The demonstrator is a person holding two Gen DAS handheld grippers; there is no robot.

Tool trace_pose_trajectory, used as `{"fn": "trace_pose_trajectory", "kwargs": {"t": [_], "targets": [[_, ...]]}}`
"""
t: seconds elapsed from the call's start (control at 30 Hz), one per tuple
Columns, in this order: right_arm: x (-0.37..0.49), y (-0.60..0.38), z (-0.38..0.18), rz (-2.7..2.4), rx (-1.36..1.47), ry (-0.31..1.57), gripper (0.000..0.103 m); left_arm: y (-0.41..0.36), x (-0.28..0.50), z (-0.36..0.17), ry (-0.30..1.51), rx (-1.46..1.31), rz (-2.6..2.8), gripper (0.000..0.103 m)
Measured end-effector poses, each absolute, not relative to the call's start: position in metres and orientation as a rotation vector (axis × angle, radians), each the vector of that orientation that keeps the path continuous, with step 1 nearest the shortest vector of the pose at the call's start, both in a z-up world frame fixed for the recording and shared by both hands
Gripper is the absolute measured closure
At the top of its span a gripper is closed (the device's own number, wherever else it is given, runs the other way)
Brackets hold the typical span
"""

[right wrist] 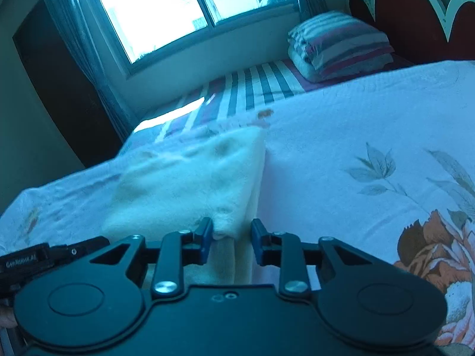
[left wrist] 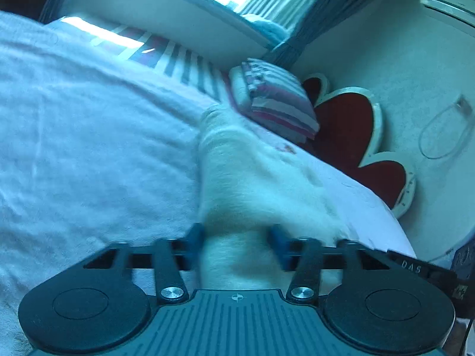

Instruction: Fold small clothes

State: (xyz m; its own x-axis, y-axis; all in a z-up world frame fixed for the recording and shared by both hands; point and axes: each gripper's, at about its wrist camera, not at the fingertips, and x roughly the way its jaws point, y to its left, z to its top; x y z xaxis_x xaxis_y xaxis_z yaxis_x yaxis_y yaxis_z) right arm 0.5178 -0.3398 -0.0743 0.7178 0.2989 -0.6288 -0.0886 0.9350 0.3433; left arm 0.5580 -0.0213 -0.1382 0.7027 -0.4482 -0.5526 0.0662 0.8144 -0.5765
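The left gripper (left wrist: 237, 243) is hovering low over the bed, its blue fingers (left wrist: 196, 237) standing apart. The cream garment (left wrist: 237, 178) is lying between them and running forward from them; the picture is blurred, and the pads do not appear to be pressing on the cloth. The garment is resting on the pale floral blanket (left wrist: 89, 133), which is covering most of the bed.

Further right in the same view, a folded striped quilt (left wrist: 276, 101) is sitting near the red scalloped headboard (left wrist: 350, 124).

The right gripper (right wrist: 232, 237) is pointing down at the same cream garment (right wrist: 193, 184), seen here as a folded, thick pad with one straight edge. Its fingers (right wrist: 204, 234) are standing apart: the left pad is touching the near corner of the cloth, the right pad is clear of it over the blanket (right wrist: 356, 136).

Beyond, the striped sheet (right wrist: 252, 89) is running toward the window (right wrist: 166, 12), with the quilt (right wrist: 338, 44) beside the headboard (right wrist: 409, 9).
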Motion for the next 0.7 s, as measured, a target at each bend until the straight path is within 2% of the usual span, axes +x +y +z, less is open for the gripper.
{"fn": "trace_pose_trajectory", "kwargs": {"t": [0.07, 0.17, 0.23, 0.27, 0.37, 0.43, 0.47, 0.5, 0.57, 0.6, 0.67, 0.7], "targets": [[0.522, -0.343, -0.081, 0.235, 0.325, 0.764, 0.078, -0.015, 0.559, -0.144, 0.738, -0.61, -0.318, 0.07], [0.518, -0.343, -0.064, 0.247, 0.279, 0.694, 0.078, -0.014, 0.561, -0.134, 0.686, -0.583, -0.331, 0.069], [0.527, -0.344, -0.059, 0.237, 0.274, 0.665, 0.073, -0.013, 0.574, -0.13, 0.653, -0.589, -0.33, 0.062], [0.535, -0.345, -0.059, 0.231, 0.282, 0.667, 0.073, -0.012, 0.583, -0.129, 0.647, -0.596, -0.323, 0.062], [0.558, -0.346, -0.058, 0.229, 0.285, 0.653, 0.073, -0.01, 0.613, -0.125, 0.646, -0.596, -0.296, 0.062], [0.574, -0.344, -0.063, 0.232, 0.284, 0.686, 0.078, -0.01, 0.636, -0.131, 0.704, -0.581, -0.293, 0.062], [0.581, -0.342, -0.069, 0.225, 0.271, 0.724, 0.077, -0.013, 0.646, -0.137, 0.742, -0.565, -0.3, 0.061], [0.585, -0.34, -0.075, 0.225, 0.259, 0.751, 0.074, -0.016, 0.65, -0.139, 0.743, -0.542, -0.309, 0.056], [0.586, -0.339, -0.079, 0.214, 0.265, 0.746, 0.067, -0.019, 0.651, -0.137, 0.738, -0.512, -0.315, 0.056], [0.584, -0.34, -0.078, 0.209, 0.278, 0.747, 0.066, -0.021, 0.65, -0.132, 0.745, -0.494, -0.306, 0.053], [0.573, -0.344, -0.073, 0.21, 0.294, 0.727, 0.065, -0.025, 0.642, -0.123, 0.73, -0.44, -0.282, 0.029], [0.568, -0.343, -0.07, 0.209, 0.296, 0.715, 0.062, -0.025, 0.634, -0.12, 0.709, -0.406, -0.263, 0.012]]}}
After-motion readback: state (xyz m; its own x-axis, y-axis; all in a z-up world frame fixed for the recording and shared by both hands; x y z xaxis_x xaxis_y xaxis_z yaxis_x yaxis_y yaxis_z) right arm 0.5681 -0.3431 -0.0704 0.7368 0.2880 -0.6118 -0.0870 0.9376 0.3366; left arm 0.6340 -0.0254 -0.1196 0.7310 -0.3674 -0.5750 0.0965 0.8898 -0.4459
